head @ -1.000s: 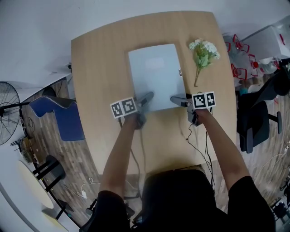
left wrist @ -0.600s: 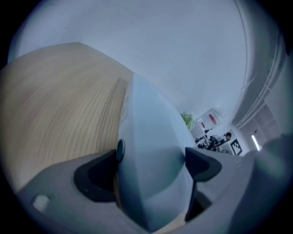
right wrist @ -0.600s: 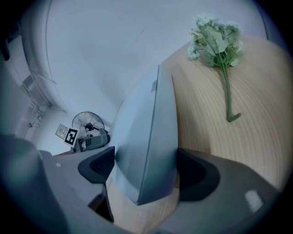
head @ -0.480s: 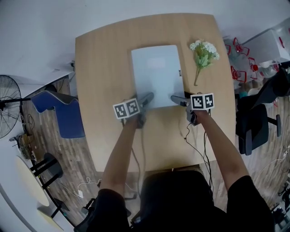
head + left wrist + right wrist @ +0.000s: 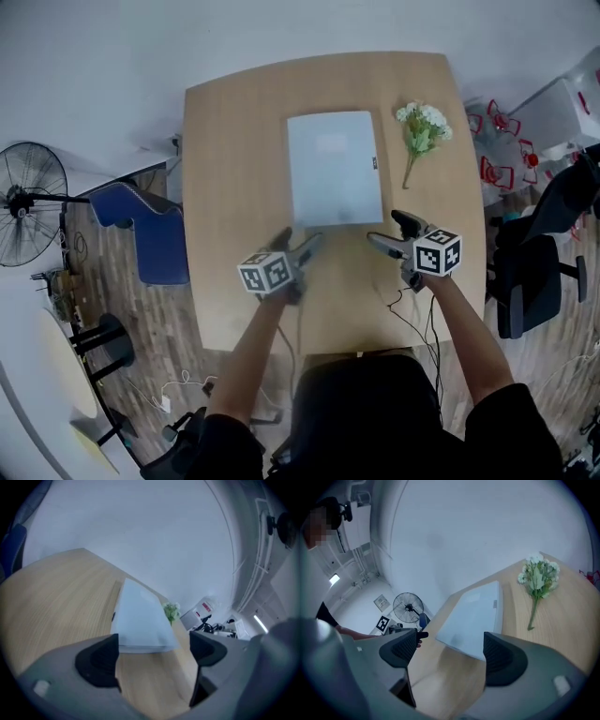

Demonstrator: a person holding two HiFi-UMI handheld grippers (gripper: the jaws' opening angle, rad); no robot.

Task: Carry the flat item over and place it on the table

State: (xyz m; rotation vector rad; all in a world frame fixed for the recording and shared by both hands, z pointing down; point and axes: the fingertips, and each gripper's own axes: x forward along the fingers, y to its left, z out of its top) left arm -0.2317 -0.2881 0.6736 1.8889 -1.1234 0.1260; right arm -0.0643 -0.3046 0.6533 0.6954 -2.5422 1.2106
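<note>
While the flat item (image 5: 334,167) lies untouched, both grippers (image 5: 300,236) (image 5: 385,227) gape.

The dark mark (image 5: 374,162) on the flat item (image 5: 334,173) is illegible.

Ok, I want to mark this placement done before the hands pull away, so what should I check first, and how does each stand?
1. Pale blue-grey flat rectangular item lies flat on the light wooden table: ok.
2. Item wholly inside the table's edges: ok.
3. Left gripper jaws apart, nothing between them: ok.
4. Right gripper jaws apart, nothing between them: ok.
5. Right gripper clear of the item's near corner: cannot tell, one fingertip is close beside it.
6. Sprig of white flowers apart from the item: ok.
</note>
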